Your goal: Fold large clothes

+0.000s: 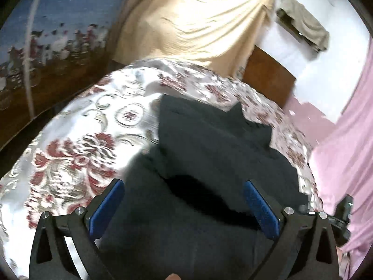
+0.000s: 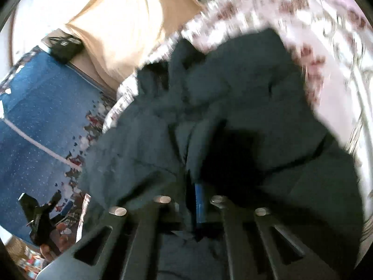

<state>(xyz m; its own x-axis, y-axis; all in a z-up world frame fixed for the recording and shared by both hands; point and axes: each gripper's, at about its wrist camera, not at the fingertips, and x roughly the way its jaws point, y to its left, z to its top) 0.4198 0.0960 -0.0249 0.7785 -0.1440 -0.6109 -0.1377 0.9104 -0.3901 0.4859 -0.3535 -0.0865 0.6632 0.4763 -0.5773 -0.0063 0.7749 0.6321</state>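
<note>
the dark garment (image 1: 209, 144) is lying rumpled on the bed, on top of the flowered bedspread (image 1: 77, 140), which is showing around it on the far side and to the left in the left wrist view. the left gripper (image 1: 184, 203) is hovering over the near part of the garment with its jaws spread wide and nothing between them; its blue pads (image 1: 261, 210) are standing well apart and are not pressing on the cloth. in the right wrist view the right gripper (image 2: 200, 200) is clenched, its jaws drawn together around a fold of the dark garment (image 2: 233, 98), with one blue pad (image 2: 200, 200) showing as a narrow strip against the bunched cloth. the picture is blurred, so the exact edge it is pinching is hard to tell. a beige curtain (image 1: 198, 23) is hanging beyond the bed, a pink cloth (image 1: 345, 154) is hanging at the right, and a blue patterned cloth (image 2: 42, 121) is showing beside the bed at the left of the right wrist view.
</note>
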